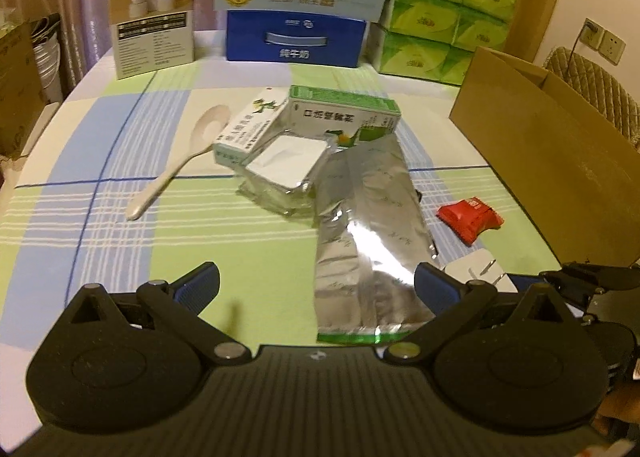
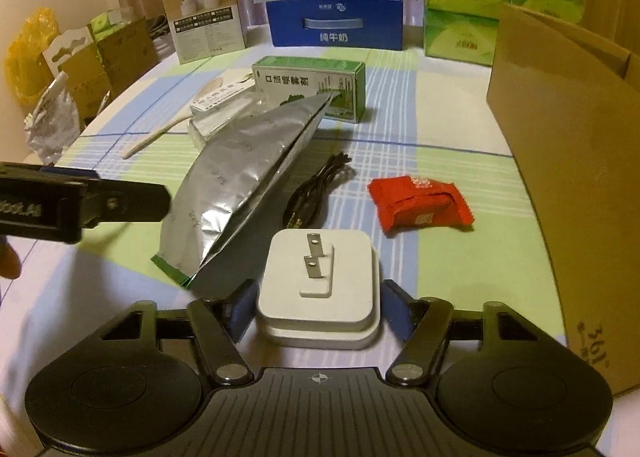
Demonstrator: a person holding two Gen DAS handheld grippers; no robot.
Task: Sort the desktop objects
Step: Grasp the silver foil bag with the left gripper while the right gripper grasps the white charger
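**White plug adapter framed by the right tool, foil pouch under the left**

White plastic, the plug adapter (image 2: pixel 318 289) lies prongs-up on the checked surface (image 2: pixel 432 129), and the right tool (image 2: pixel 318 297) has its blue pads on either side of it. The pads look close to the adapter's edges, but I cannot tell whether they press on it or merely flank it. That placement suggests the adapter is the next item to be lifted, probably toward the open cardboard box (image 2: pixel 568 161) to the adapter's right, which looks like the sorting bin.

Just left of the adapter lies the silver foil pouch (image 2: pixel 236 193), its far end propped against the green medicine box (image 2: pixel 312 87). A coiled black cable (image 2: pixel 316 193) sits just beyond the adapter, and a red snack packet (image 2: pixel 418 203) lies beyond and to its right, near the cardboard box.

The left tool (image 1: pixel 316 285) is spread wide with nothing between its pads, hovering over the near end of the pouch, likely waiting its turn. Beyond the pouch from there lie a small foil-sealed tray (image 1: pixel 280 173), a white medicine carton (image 1: pixel 250 129) and a pale plastic spoon (image 1: pixel 176 161).
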